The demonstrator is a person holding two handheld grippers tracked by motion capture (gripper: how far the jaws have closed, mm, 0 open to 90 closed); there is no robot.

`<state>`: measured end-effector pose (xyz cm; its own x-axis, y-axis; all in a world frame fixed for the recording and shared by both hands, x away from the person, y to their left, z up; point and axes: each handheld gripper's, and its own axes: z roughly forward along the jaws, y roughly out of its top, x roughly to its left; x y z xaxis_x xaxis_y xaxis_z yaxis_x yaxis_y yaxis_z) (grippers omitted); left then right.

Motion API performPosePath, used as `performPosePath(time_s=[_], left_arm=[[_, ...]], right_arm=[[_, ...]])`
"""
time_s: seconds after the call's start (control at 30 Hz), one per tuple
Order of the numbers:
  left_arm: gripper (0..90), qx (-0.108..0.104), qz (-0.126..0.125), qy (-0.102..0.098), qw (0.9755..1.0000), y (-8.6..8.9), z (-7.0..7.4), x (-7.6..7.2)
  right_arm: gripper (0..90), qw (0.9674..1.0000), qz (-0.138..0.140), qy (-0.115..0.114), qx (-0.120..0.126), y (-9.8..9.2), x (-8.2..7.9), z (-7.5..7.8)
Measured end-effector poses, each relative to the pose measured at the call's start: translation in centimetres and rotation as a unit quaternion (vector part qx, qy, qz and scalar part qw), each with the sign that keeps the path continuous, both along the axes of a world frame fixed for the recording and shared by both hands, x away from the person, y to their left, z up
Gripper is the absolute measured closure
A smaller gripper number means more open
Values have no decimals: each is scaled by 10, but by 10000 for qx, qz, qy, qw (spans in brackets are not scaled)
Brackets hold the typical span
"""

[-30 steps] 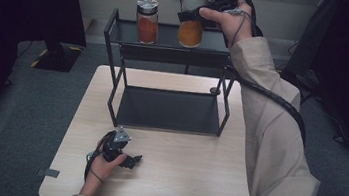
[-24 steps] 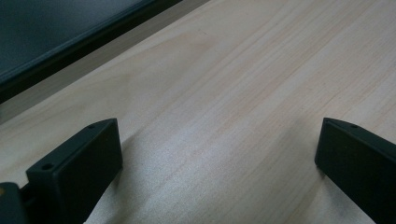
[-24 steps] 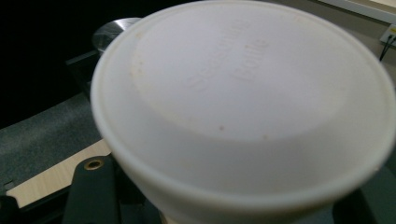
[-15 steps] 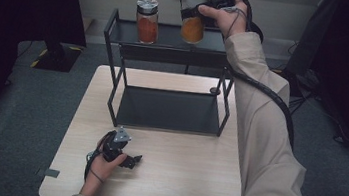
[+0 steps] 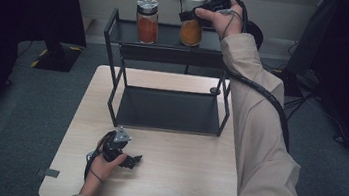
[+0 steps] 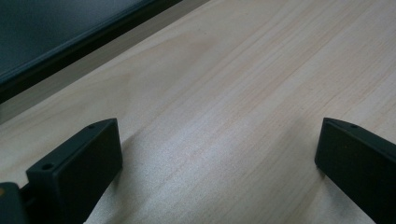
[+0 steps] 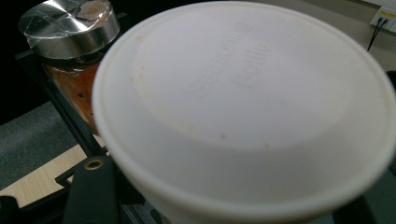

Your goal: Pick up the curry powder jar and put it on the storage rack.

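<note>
Jaws of right gripper (image 5: 193,13) clamped on white-lidded round jar of orange spice (image 5: 192,19), lowered since a second ago onto top tier of black metal shelf rack (image 5: 118,51), beside steel-lidded jar (image 5: 147,20); release likely next. Left gripper (image 5: 129,160): jaws apart, idle on pale wood counter (image 5: 179,169)

— Which jar is being handled?

— The white-lidded jar (image 5: 192,22): clear body, orange-yellow powder inside, a wide flat white cap with faint raised lettering. It stands upright on the rack's top shelf (image 5: 169,39), toward the shelf's 3 o'clock end.

— Is anything next to it?

— A silver-lidded jar (image 5: 147,20) of darker orange-red contents stands at its 9 o'clock, near but apart, also upright.
</note>
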<state>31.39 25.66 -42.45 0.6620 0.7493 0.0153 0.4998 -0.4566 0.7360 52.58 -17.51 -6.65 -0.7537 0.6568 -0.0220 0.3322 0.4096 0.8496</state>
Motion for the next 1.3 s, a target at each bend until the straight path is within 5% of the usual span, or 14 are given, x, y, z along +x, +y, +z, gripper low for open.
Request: performPosePath(time_s=[0.37, 0.6, 0.83, 1.3], left_arm=[[0, 3, -1, -1, 10000, 0, 0, 0], [0, 1, 0, -1, 10000, 0, 0, 0], [0, -8, 6, -2, 10000, 0, 0, 0], [0, -8, 6, -1, 10000, 0, 0, 0]], right_arm=[[333, 9999, -33, -67, 92, -5, -3, -5], [105, 9998, -183, -8, 31, -2, -10, -3], [1, 9992, -384, -31, 74, -7, -22, -8], [10, 9996, -275, -42, 25, -16, -45, -14]])
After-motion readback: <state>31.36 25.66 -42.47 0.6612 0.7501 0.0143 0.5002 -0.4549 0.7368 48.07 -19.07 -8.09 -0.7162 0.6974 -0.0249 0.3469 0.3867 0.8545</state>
